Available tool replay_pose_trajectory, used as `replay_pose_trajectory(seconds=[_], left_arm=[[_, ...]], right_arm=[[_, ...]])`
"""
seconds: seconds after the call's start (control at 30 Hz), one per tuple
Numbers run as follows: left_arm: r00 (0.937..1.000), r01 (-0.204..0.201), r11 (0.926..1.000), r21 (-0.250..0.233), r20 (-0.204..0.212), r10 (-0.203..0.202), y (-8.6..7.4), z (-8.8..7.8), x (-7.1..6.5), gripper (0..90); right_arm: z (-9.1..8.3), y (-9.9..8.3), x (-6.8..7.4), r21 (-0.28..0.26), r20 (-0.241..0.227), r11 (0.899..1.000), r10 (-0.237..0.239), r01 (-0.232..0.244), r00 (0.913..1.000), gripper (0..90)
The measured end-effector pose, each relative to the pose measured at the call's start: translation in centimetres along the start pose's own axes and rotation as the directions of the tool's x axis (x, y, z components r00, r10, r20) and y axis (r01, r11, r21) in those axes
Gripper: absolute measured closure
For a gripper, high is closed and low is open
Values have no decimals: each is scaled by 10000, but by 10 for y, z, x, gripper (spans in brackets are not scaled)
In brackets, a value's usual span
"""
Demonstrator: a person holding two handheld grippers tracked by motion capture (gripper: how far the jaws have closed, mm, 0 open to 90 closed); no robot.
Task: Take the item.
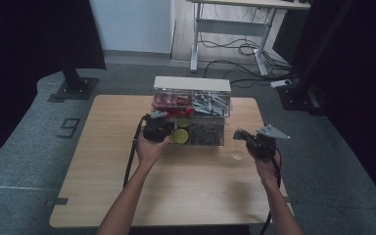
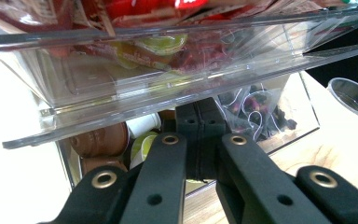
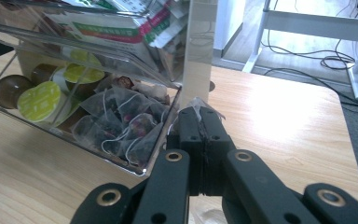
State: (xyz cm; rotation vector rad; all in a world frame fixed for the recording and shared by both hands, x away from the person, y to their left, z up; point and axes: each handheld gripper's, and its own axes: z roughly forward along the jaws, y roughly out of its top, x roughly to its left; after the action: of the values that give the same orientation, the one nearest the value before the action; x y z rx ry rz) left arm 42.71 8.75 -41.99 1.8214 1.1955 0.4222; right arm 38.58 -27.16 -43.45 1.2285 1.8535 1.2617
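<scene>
The left gripper (image 1: 162,128) is at the front of the clear box (image 1: 192,108), which stands at the middle of the far edge of the surface (image 1: 176,191). In the left gripper view its 2 black fingers (image 2: 189,135) are pressed together, and nothing shows between them. They sit just under the box's clear top tray, right in front of the low part with the round pods (image 2: 98,140). Whether the tips touch the box, I cannot tell. The right gripper (image 1: 247,138) is near the right edge of the surface, just beside the box's right front corner. In the right gripper view its fingers (image 3: 191,135) are pressed together too, and they pinch a thin bit of a tea bag (image 3: 196,105) at the tips. More tea bags (image 3: 126,126) lie in the low right part of the box. A small clear cup (image 1: 238,155) stands on the surface close by the right gripper.
</scene>
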Motion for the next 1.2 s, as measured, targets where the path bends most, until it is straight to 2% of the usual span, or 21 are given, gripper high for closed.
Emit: replay_pose_trajectory(seconds=[0.53, 1.03, 1.2], left_arm=[[10000, -20, 10000, 18, -15, 20, 0, 1, 0, 900], [10000, -16, 10000, 41, -46, 16, -1, 2, 0, 900], [10000, -28, 10000, 49, -60, 28, -1, 2, 0, 900]], right_arm=[[-2, -8, -17, 135, 340, 9996, 260, -265, 9991, 890], [3, -15, -23, 291, 493, 9986, 417, -431, 9979, 889], [7, -16, -24, 457, 551, 9986, 225, -250, 9982, 876]])
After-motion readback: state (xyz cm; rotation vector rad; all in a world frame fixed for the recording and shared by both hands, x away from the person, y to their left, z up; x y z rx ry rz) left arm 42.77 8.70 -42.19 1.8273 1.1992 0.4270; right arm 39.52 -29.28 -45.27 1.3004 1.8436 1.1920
